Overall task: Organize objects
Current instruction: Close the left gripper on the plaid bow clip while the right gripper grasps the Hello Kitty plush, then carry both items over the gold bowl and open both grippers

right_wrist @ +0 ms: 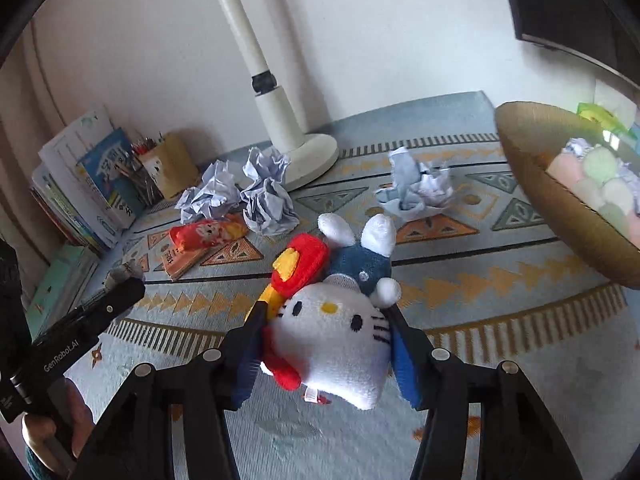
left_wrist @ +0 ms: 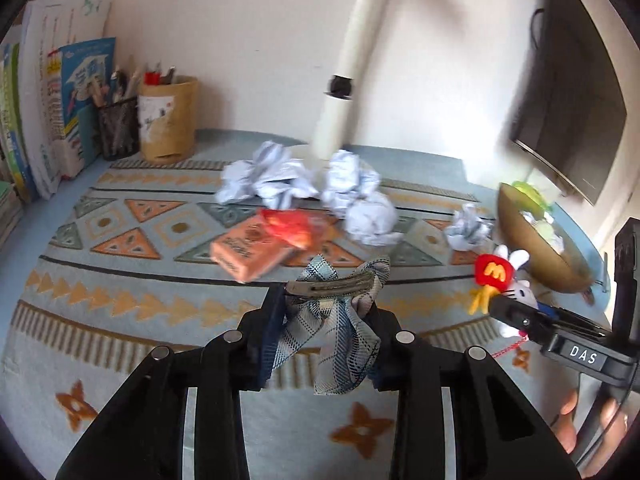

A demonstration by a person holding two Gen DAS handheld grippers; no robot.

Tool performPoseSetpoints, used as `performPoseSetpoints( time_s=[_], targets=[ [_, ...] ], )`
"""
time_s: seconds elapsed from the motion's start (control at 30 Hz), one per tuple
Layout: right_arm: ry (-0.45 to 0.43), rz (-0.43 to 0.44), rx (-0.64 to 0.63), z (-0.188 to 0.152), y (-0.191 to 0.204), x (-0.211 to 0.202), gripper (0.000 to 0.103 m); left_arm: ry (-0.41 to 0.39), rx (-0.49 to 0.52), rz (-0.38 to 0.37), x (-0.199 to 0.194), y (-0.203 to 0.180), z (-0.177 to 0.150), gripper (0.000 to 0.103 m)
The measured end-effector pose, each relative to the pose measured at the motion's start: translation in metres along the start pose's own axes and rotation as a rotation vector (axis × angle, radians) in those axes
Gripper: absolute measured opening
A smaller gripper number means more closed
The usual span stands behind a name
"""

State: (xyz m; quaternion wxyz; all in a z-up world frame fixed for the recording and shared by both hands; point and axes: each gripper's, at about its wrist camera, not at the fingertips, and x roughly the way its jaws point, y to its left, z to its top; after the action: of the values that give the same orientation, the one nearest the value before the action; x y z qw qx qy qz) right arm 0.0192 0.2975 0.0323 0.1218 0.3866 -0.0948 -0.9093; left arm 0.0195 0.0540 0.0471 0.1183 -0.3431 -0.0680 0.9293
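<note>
Left wrist view: a plaid bow hair clip (left_wrist: 340, 308) is clamped between the jaws of the left gripper (left_wrist: 326, 320) and held above the patterned rug (left_wrist: 120, 280). In the right wrist view, a Hello Kitty plush (right_wrist: 336, 340) is pinched by the right gripper (right_wrist: 324, 352), head toward the camera.

Judged from this, the task is partly done: pastel items are already seen in the golden bowl (right_wrist: 532, 184), ahead and to the right of the right gripper. Both held things are not yet put away. Ahead of both grippers, at least 4 crumpled paper balls (right_wrist: 268, 204), a red snack packet (right_wrist: 204, 234) and an orange box (left_wrist: 248, 250) are left lying.

The surface is a blue-grey rug with orange triangles. A white lamp stand (right_wrist: 276, 120) stands beyond the papers; books (left_wrist: 48, 112) and pencil holders (left_wrist: 168, 120) are lined up far left against a pale wall.
</note>
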Motion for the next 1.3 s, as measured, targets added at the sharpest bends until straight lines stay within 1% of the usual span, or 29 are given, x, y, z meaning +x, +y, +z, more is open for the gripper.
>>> performPoseSetpoints(
  time_s=[0.1, 0.17, 0.2, 0.23, 0.27, 0.37, 0.43, 0.47, 0.5, 0.57, 0.6, 0.7, 0.73, 0.77, 0.8, 0.83, 0.87, 0.9, 0.97, 1.0, 1.03, 1.1, 1.2, 1.3],
  targets=[
    [0.003, -0.023, 0.036, -0.009, -0.015, -0.016, 0.055, 0.019, 0.013, -0.05, -0.001, -0.024, -0.001, 0.032],
    [-0.016, -0.04, 0.067, -0.007, -0.029, -0.035, 0.055, 0.02, 0.046, -0.048, -0.005, -0.047, 0.001, 0.032],
    [-0.047, -0.06, 0.079, -0.002, -0.038, -0.05, 0.055, 0.001, 0.088, -0.044, -0.01, -0.063, 0.004, 0.032],
    [-0.081, -0.083, 0.087, 0.004, -0.046, -0.065, 0.055, -0.019, 0.127, -0.062, -0.015, -0.08, 0.009, 0.032],
    [-0.113, -0.108, 0.096, 0.012, -0.053, -0.08, 0.055, -0.032, 0.148, -0.093, -0.02, -0.095, 0.016, 0.032],
    [-0.241, -0.195, 0.153, 0.041, -0.083, -0.132, 0.055, -0.049, 0.158, -0.207, -0.022, -0.134, 0.042, 0.032],
    [-0.318, -0.299, 0.229, 0.057, -0.106, -0.163, 0.055, -0.039, 0.169, -0.288, -0.015, -0.165, 0.063, 0.032],
    [-0.361, -0.335, 0.267, 0.063, -0.119, -0.176, 0.056, -0.045, 0.181, -0.315, -0.009, -0.181, 0.072, 0.032],
    [-0.384, -0.357, 0.287, 0.068, -0.13, -0.182, 0.056, -0.05, 0.198, -0.332, -0.002, -0.198, 0.08, 0.032],
    [-0.376, -0.401, 0.315, 0.078, -0.151, -0.183, 0.056, -0.031, 0.219, -0.366, 0.015, -0.228, 0.09, 0.032],
    [-0.359, -0.399, 0.331, 0.082, -0.163, -0.179, 0.056, -0.022, 0.229, -0.384, 0.024, -0.242, 0.093, 0.032],
    [-0.316, -0.382, 0.354, 0.09, -0.188, -0.165, 0.056, 0.003, 0.296, -0.39, 0.051, -0.279, 0.091, 0.033],
    [-0.307, -0.382, 0.362, 0.09, -0.194, -0.16, 0.056, 0.01, 0.311, -0.39, 0.058, -0.287, 0.089, 0.036],
    [-0.31, -0.378, 0.375, 0.09, -0.202, -0.155, 0.059, 0.01, 0.316, -0.391, 0.066, -0.294, 0.088, 0.044],
    [-0.31, -0.373, 0.381, 0.093, -0.208, -0.146, 0.07, 0.004, 0.309, -0.391, 0.072, -0.299, 0.088, 0.048],
    [-0.304, -0.37, 0.386, 0.09, -0.215, -0.141, 0.076, 0.01, 0.301, -0.393, 0.079, -0.303, 0.088, 0.07],
    [-0.291, -0.373, 0.395, 0.087, -0.221, -0.136, 0.082, 0.022, 0.29, -0.384, 0.086, -0.304, 0.087, 0.097],
    [-0.278, -0.375, 0.401, 0.083, -0.227, -0.133, 0.082, 0.012, 0.269, -0.379, 0.088, -0.302, 0.086, 0.102],
    [-0.266, -0.366, 0.41, 0.075, -0.231, -0.131, 0.082, -0.007, 0.252, -0.383, 0.085, -0.294, 0.083, 0.102],
    [-0.267, -0.358, 0.413, 0.072, -0.23, -0.133, 0.082, 0.005, 0.254, -0.386, 0.084, -0.29, 0.082, 0.102],
    [-0.268, -0.348, 0.411, 0.069, -0.228, -0.134, 0.082, 0.014, 0.252, -0.385, 0.081, -0.283, 0.081, 0.102],
    [-0.273, -0.32, 0.394, 0.068, -0.215, -0.139, 0.082, -0.001, 0.221, -0.385, 0.068, -0.265, 0.08, 0.102],
    [-0.287, -0.266, 0.303, 0.075, -0.171, -0.144, 0.082, -0.027, 0.149, -0.372, 0.043, -0.229, 0.08, 0.102],
    [-0.297, -0.195, 0.178, 0.081, -0.114, -0.142, 0.082, -0.08, 0.069, -0.323, 0.007, -0.183, 0.076, 0.102]
  ],
)
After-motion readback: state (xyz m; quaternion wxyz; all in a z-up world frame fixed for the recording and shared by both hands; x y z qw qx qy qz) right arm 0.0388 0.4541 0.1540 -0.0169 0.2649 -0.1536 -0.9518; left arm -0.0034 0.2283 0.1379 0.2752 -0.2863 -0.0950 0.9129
